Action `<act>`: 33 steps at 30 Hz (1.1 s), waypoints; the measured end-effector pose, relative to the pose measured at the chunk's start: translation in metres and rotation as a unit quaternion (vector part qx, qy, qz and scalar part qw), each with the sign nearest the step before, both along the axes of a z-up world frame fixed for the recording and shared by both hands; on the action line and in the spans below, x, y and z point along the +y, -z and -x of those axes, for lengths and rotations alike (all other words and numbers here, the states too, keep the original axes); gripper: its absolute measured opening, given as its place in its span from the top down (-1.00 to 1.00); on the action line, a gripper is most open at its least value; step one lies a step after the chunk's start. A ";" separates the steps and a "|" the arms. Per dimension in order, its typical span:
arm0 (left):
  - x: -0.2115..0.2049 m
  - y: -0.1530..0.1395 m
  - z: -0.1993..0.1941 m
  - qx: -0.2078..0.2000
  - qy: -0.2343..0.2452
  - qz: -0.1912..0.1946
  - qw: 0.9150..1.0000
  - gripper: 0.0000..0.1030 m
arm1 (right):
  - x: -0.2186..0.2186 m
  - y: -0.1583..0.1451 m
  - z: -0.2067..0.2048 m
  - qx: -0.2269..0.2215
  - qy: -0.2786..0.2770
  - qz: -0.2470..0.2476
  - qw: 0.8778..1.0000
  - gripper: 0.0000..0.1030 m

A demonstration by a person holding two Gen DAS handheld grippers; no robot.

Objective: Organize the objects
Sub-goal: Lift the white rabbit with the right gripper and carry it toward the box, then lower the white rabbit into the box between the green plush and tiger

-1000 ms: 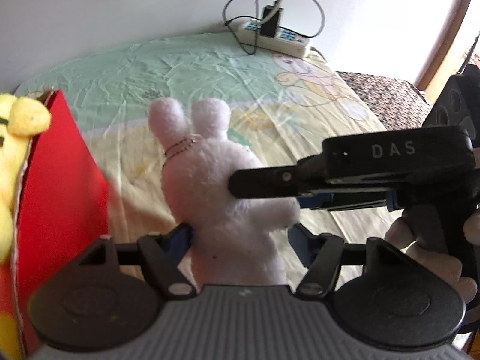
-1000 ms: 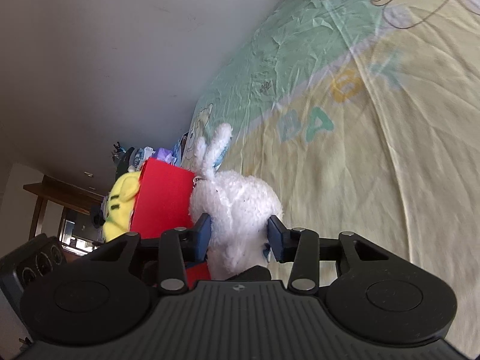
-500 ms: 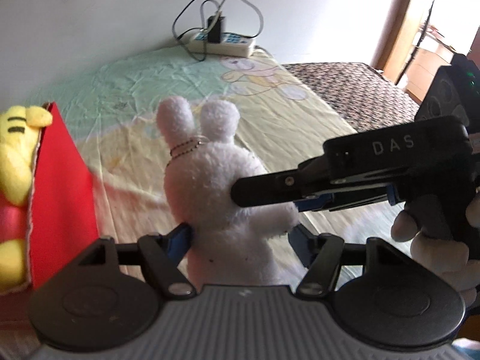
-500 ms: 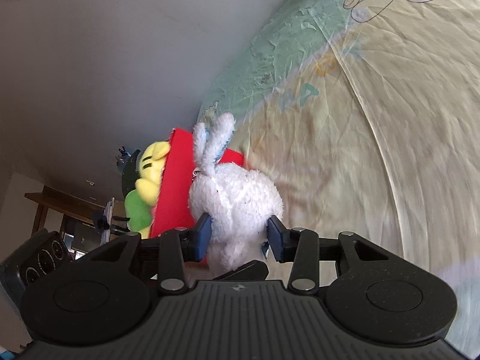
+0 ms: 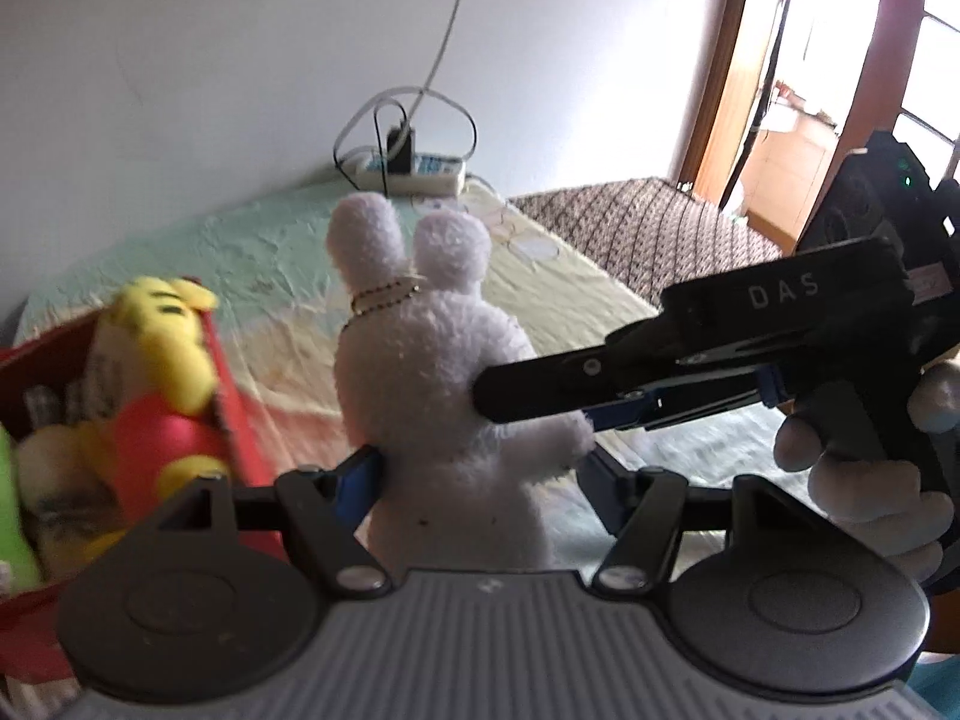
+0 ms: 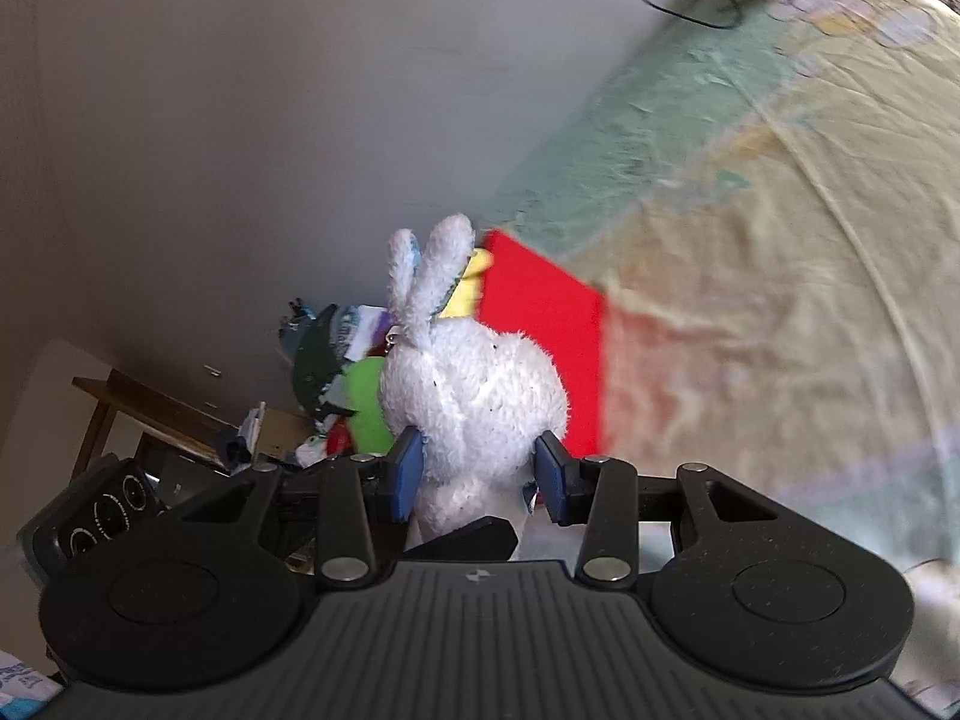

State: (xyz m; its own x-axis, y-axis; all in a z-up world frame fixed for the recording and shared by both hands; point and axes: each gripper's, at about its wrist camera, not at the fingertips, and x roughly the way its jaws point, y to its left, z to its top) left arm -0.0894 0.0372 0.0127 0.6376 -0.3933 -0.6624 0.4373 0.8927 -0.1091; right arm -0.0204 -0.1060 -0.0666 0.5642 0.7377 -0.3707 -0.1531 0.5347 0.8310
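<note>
Pastel bedsheet (image 5: pixel 576 300) covered the bed, with a red box (image 5: pixel 240 420) of soft toys at the near left. Above it, a white plush rabbit (image 5: pixel 444 384) was held upright. The right gripper (image 6: pixel 477 471) was clamped on its body; the left gripper (image 5: pixel 477 471) had its jaws apart around its base. Step in hand, by judgement: transport. Next move: carry left over the box, then release.
</note>
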 end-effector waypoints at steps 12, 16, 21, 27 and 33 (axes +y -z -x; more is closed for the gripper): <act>0.085 -0.040 0.008 -0.053 -0.016 0.024 0.998 -0.29 | 0.080 -0.030 -0.020 -0.065 -0.007 0.007 0.998 0.17; 0.110 -0.044 -0.002 -0.066 -0.028 0.020 0.997 -0.29 | 0.108 -0.040 -0.035 -0.081 -0.004 0.027 0.996 0.19; 0.139 -0.037 -0.023 -0.061 -0.036 0.030 0.997 -0.29 | 0.133 -0.037 -0.057 -0.076 0.010 0.048 0.996 0.20; 0.162 -0.018 -0.044 -0.040 -0.043 0.045 0.997 -0.30 | 0.159 -0.027 -0.076 -0.059 0.032 0.100 0.993 0.20; 0.176 0.011 -0.063 -0.003 -0.064 0.038 0.997 -0.33 | 0.184 -0.015 -0.093 -0.026 0.043 0.174 0.983 0.26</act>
State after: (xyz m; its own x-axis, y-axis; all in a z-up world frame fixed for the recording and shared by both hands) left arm -0.0265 0.2127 0.0017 0.6899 -0.3570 -0.6298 0.3214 0.9306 -0.1754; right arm 0.0731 0.0783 -0.0513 0.6438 0.5197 -0.5616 -0.1328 0.7987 0.5869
